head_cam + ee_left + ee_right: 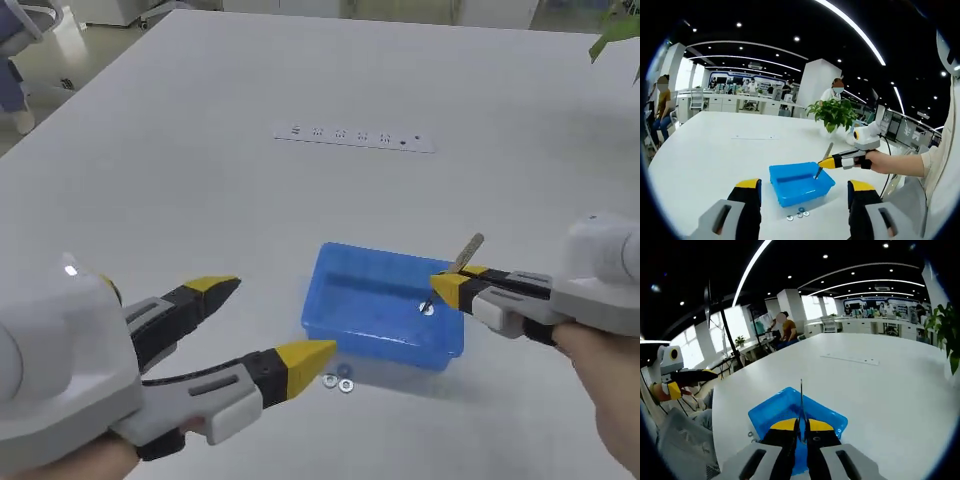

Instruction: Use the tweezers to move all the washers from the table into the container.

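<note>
The right gripper [450, 285] is clamping slim metal tweezers [466, 254], tips pointing down into the blue rectangular container [330, 300]. The left gripper [270, 318] is hovering, jaws spread wide, holding nothing. Three small silver washers [338, 380] are lying on the table [200, 180] beside the container's near wall.

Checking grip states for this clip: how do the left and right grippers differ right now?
The left gripper is open wide and empty; the right gripper is shut on the tweezers. The left hangs over the table beside the container, near the washers; the right reaches over the container, with the tweezers' tips pointing down into it. Both have yellow-tipped black jaws and are hand-held.
</note>
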### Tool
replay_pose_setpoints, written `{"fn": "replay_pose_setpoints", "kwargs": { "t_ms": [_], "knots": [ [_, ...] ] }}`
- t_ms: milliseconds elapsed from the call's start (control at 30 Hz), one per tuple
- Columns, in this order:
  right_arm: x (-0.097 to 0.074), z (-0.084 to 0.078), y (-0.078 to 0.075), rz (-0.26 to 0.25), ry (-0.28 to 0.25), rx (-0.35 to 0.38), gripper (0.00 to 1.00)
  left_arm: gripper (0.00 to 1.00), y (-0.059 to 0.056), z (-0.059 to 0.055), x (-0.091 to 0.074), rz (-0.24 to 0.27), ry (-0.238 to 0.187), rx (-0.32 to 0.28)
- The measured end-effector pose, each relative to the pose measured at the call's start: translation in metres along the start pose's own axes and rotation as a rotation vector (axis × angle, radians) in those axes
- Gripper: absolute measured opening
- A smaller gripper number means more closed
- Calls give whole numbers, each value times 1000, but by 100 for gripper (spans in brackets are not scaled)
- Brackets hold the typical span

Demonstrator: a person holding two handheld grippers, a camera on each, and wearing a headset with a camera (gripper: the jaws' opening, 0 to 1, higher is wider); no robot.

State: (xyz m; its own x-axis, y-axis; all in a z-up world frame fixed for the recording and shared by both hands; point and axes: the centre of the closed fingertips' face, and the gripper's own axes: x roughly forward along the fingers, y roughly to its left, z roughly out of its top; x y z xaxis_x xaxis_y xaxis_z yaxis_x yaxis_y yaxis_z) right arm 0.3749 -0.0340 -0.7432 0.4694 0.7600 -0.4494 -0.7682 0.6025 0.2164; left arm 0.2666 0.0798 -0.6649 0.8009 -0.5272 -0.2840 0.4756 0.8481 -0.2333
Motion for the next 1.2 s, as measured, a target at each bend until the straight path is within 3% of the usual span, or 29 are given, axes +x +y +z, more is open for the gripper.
{"fn": "replay_pose_setpoints", "kwargs": {
  "t_ms": [200,333,367,467,667,833,967,1067,1200],
  "knots": [
    [8,-11,-2,-2,55,-65,3,85,8,3,-2,48,-15,9],
    [10,-16,-4,-7,74,-85,3,85,10,1,-4,62,-11,26],
    [11,-17,-4,-9,78,-93,3,87,13,2,-5,88,-19,43],
    [10,-18,-4,-10,82,-104,3,92,14,4,-5,99,-24,58],
    [9,-21,-4,-9,84,-96,3,99,13,-2,-3,117,19,144],
    [8,-20,-3,-8,70,-84,3,98,9,-5,-1,101,32,157],
    [2,-9,0,-8,16,-70,3,98,8,-7,0,93,36,155],
    [-7,11,13,24,-81,-61,3,99,8,-6,-1,91,26,155],
    [-16,27,32,66,-150,-68,3,99,9,-8,0,88,32,141]
  ]
}}
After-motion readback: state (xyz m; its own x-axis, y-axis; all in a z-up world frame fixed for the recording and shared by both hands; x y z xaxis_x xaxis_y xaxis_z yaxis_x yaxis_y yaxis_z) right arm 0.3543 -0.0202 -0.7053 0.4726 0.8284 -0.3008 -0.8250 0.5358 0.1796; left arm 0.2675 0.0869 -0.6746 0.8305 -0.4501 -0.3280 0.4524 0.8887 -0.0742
